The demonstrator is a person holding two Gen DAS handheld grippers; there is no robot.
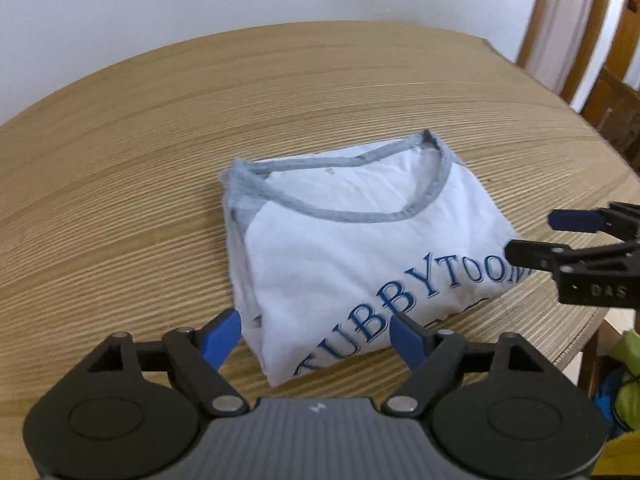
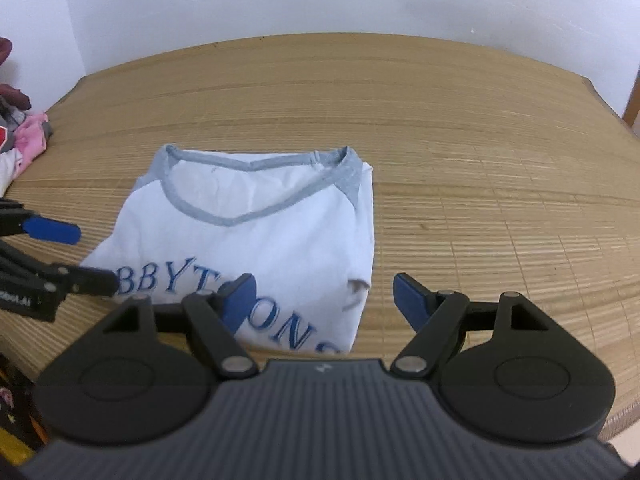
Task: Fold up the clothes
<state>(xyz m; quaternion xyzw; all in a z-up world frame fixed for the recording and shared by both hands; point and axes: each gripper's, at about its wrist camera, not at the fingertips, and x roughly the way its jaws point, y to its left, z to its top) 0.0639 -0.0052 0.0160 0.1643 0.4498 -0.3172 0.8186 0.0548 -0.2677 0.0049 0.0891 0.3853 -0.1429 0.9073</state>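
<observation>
Bamboo-slat mat point(image 1: 160, 152) under white wall | left gripper point(image 1: 316, 332) jaws spread, empty | right gripper point(image 2: 324, 300) same | folded white grey-collared T-shirt point(image 1: 360, 248) just ahead, between both | lift clear, don't snag fold; pile of clothes point(image 2: 24, 140) next.

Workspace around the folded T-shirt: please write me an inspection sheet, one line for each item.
Surface: slatted bamboo mat covering the table, flat.
Job's things: white T-shirt with grey collar and blue lettering, folded into a compact rectangle, collar away from the cameras.
Clutter: pile of pink and white clothes at the mat's left edge.
Grippers: left gripper open, over the shirt's near left corner; right gripper open, over its near right corner; neither holds cloth.
Cables: nothing seen.
Surroundings: white wall behind; wooden chair to the right.
</observation>
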